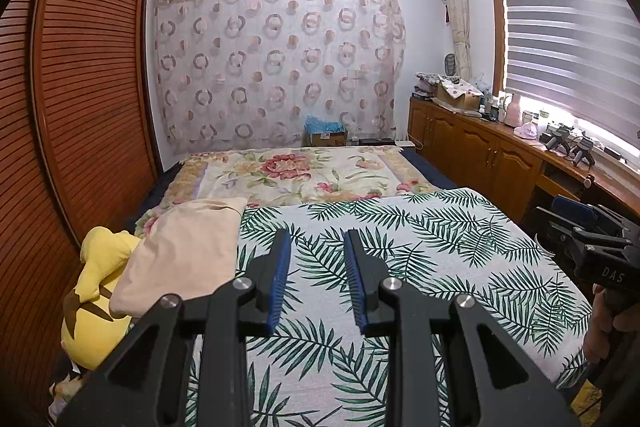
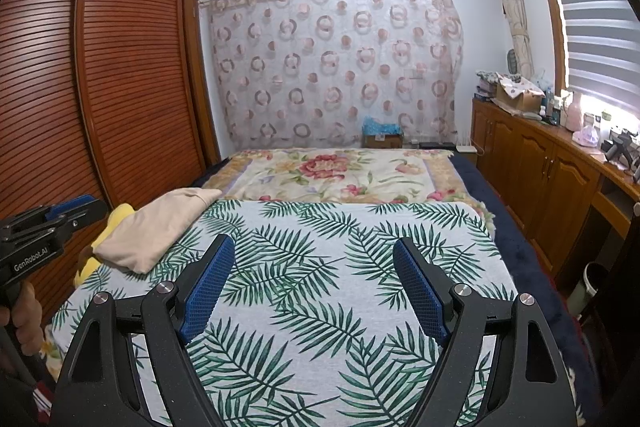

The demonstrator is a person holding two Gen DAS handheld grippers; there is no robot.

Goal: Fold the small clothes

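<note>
Nearest the lens in the left wrist view, the left gripper [image 1: 316, 263] fills the lower middle of the frame, its blue-padded fingers parted by a narrow gap with nothing between them. Beneath and beyond it spreads the palm-leaf cloth [image 1: 420, 251] on the bed. At the left centre a beige garment [image 1: 180, 259] lies as a smooth, flat-looking slab, partly over a yellow plush toy [image 1: 96, 291] at the lower left. At the right edge the right gripper shows only side-on.

In the right wrist view, the right gripper [image 2: 314, 283] takes the lower middle, fingers spread wide and empty above the same leaf cloth. The beige garment [image 2: 160, 227] sits left of centre, its edges rounded and doubled, resting on the cloth's left margin. The left gripper enters at the left edge, held in a hand [image 2: 24, 319].

As a judgement: the garment looks already folded and set aside, which would fit a finished piece; it would equally fit a loosely piled one waiting to be spread. No other small clothes show on the open cloth.
</note>
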